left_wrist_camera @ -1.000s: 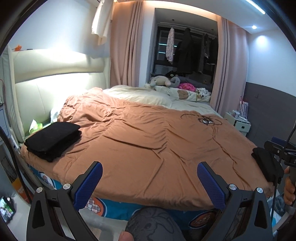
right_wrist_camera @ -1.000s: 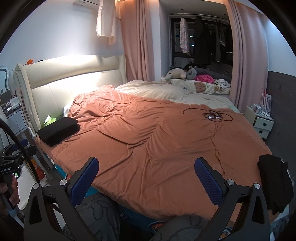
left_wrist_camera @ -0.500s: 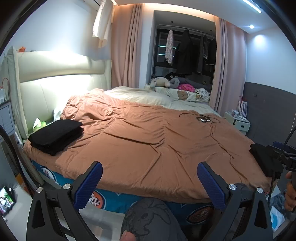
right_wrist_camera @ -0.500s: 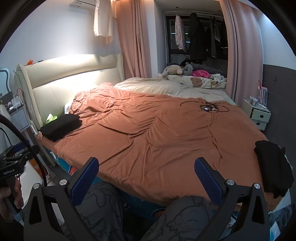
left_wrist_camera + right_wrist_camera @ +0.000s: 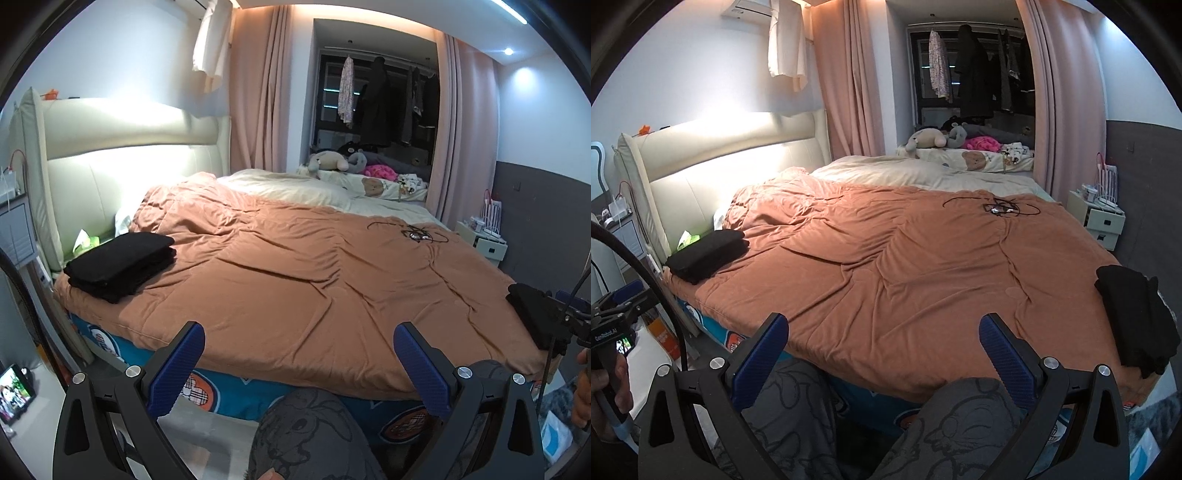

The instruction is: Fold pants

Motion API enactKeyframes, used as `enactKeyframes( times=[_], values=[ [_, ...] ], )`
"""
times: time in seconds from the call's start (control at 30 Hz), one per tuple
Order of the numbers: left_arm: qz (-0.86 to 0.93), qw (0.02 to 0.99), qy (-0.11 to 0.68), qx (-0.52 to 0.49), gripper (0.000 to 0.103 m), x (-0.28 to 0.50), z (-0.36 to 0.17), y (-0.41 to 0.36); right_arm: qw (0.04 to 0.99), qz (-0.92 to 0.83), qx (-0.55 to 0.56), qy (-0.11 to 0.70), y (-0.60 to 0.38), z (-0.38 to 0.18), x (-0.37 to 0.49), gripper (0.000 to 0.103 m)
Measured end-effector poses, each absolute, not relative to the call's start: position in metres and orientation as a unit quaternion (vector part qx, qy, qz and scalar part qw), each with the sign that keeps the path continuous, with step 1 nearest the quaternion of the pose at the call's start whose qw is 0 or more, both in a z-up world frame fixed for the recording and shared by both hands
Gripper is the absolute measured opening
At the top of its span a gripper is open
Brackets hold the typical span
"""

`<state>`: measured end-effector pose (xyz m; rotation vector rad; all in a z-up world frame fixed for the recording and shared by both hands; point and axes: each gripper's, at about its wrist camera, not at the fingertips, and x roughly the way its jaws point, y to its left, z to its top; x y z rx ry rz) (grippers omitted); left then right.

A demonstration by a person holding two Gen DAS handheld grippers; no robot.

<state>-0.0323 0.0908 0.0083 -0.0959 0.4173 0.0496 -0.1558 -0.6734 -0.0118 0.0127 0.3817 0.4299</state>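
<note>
Bedroom work surface: a bed covered by an orange duvet (image 5: 295,288), its central area bare, apparently reserved as folding space. One folded black stack (image 5: 122,264) sits at the near left corner beside the headboard (image 5: 122,173), probably parked there as finished work. A looser black pile (image 5: 1134,317), likely the pants awaiting folding, lies at the near right corner, within reach of the right gripper (image 5: 882,347). Both this and the left gripper (image 5: 299,350) are held off the bed edge, fingers spread wide, gripping nothing. A cable tangle (image 5: 997,208) lies far across the duvet, well apart from both piles.
</note>
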Motion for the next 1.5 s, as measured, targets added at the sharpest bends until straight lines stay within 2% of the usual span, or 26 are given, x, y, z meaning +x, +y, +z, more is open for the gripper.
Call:
enactKeyframes(
  times=[1.5],
  values=[
    [0.014,0.977,0.207,-0.045,0.103,-0.043,0.01,0.079,0.957,0.211,0.021,0.2,-0.681,-0.01,-0.161,0.103]
  ],
)
